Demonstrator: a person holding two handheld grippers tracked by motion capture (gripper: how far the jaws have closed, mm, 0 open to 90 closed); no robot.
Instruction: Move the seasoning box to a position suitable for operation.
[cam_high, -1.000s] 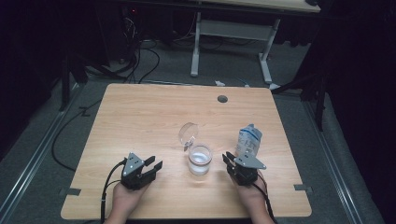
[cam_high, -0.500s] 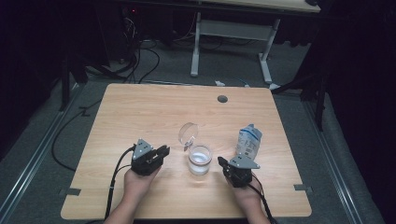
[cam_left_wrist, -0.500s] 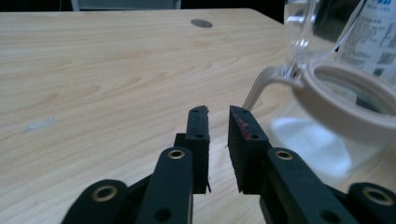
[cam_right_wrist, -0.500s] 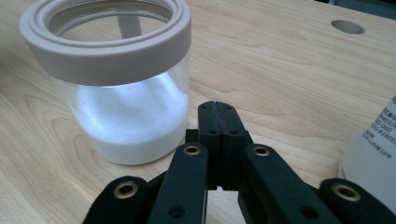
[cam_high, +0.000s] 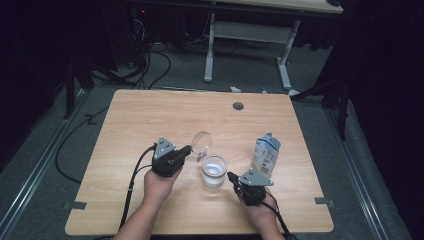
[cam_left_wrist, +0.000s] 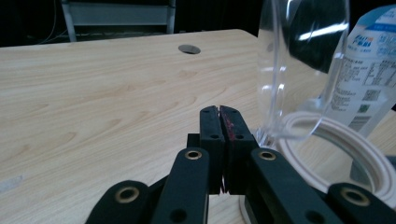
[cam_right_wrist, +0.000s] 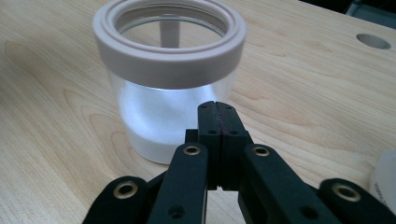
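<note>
A clear jar (cam_high: 214, 172) with a thick white rim (cam_right_wrist: 168, 63) and white contents stands at the table's front middle. Its clear lid (cam_high: 202, 142) is tipped up at the rim's far left side and also shows as a lid (cam_left_wrist: 299, 56) close in the left gripper view. My left gripper (cam_high: 186, 150) is just left of the lid, and its jaws have just been closing; the left gripper (cam_left_wrist: 219, 114) is shut with nothing between the pads. The right gripper (cam_high: 231, 176) points at the jar's right side. That right gripper (cam_right_wrist: 217, 109) is shut and empty, a little short of the glass.
A white and blue carton (cam_high: 266, 152) stands right of the jar, beyond my right hand. A round cable hole (cam_high: 238, 106) sits in the wooden table (cam_high: 140, 120) near its far edge. Cables trail from both grippers toward the front edge.
My left hand has moved right and away from me, up to the jar's lid, and its jaws have closed. The right gripper's jaws have closed too; that hand has barely shifted.
</note>
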